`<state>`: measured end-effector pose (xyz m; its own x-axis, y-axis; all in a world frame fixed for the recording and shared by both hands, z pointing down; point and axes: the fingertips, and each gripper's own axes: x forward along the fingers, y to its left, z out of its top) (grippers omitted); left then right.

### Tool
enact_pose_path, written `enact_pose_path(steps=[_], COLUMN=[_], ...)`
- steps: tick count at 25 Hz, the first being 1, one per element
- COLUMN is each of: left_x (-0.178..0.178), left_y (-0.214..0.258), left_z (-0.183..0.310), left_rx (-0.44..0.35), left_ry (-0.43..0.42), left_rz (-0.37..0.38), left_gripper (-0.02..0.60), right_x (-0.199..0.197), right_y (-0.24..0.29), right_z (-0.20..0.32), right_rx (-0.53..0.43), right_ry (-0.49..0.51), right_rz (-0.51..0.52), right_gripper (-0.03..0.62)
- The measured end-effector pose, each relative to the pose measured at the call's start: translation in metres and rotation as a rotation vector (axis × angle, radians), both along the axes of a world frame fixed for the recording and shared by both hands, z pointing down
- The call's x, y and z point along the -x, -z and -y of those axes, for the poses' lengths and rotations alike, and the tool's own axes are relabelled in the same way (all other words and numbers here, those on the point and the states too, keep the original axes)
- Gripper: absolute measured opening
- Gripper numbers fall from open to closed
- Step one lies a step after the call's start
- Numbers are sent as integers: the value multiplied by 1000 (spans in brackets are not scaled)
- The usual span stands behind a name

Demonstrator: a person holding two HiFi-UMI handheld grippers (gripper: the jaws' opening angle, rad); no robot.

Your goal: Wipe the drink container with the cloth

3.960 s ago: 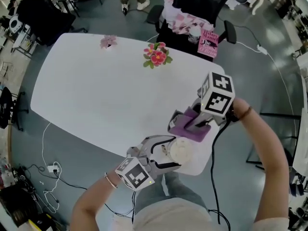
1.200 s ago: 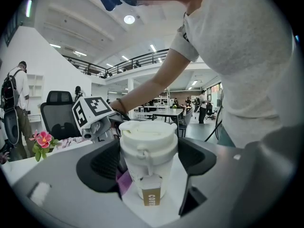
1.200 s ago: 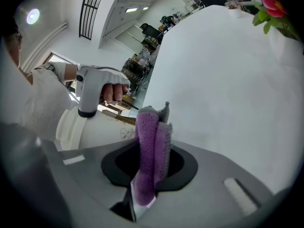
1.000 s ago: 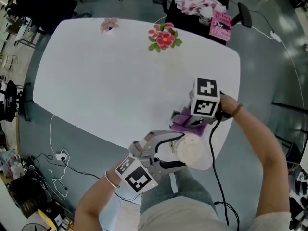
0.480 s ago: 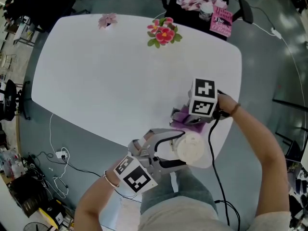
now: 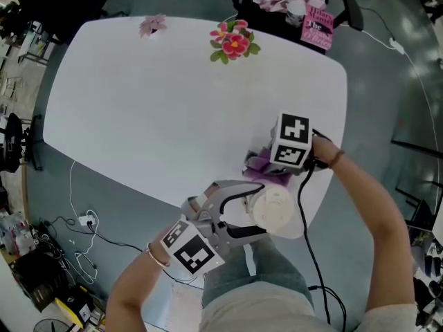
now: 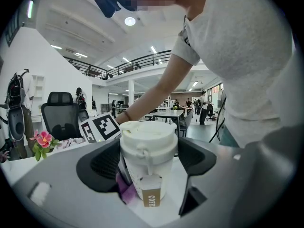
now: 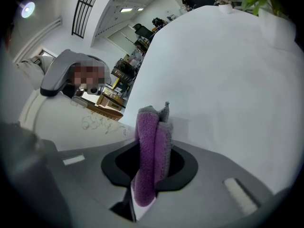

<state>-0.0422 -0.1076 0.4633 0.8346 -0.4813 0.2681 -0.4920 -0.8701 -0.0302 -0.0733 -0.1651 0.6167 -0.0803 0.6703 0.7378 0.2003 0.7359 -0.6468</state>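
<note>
A white lidded drink cup [image 6: 277, 209] stands at the near right edge of the white table [image 6: 152, 109]. My left gripper [image 6: 265, 209] is shut on it, one jaw on each side. In the left gripper view the cup [image 7: 148, 148] fills the gap between the jaws, and a coffee tag [image 7: 151, 198] hangs on its front. My right gripper [image 6: 266, 173] is shut on a folded purple cloth [image 6: 257, 164]. The cloth rests against the cup's far side. In the right gripper view the cloth [image 8: 148, 165] stands up between the jaws, next to the cup's white wall [image 8: 71, 122].
A bunch of red and pink flowers [image 6: 234, 45] and a small pink flower [image 6: 152, 25] lie at the table's far edge. Behind it stands a chair with patterned fabric and a pink book [image 6: 317, 28]. Cables [image 6: 83, 223] lie on the floor at left.
Very little. The left gripper keeps its hold on the cup, and the right gripper has shifted the cloth slightly along the cup's far side.
</note>
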Motion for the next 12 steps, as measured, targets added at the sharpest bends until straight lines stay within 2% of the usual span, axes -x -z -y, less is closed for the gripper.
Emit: enact_pose_path(steps=[12], left_x=[1], left_y=[-1], left_z=[1], left_rx=[10], left_ry=[29], left_rz=[8], left_gripper=[383], right_x=[-11], right_y=[10], right_z=[9], right_rx=[-50], right_ry=[-77], right_rz=[42], right_gripper=[64])
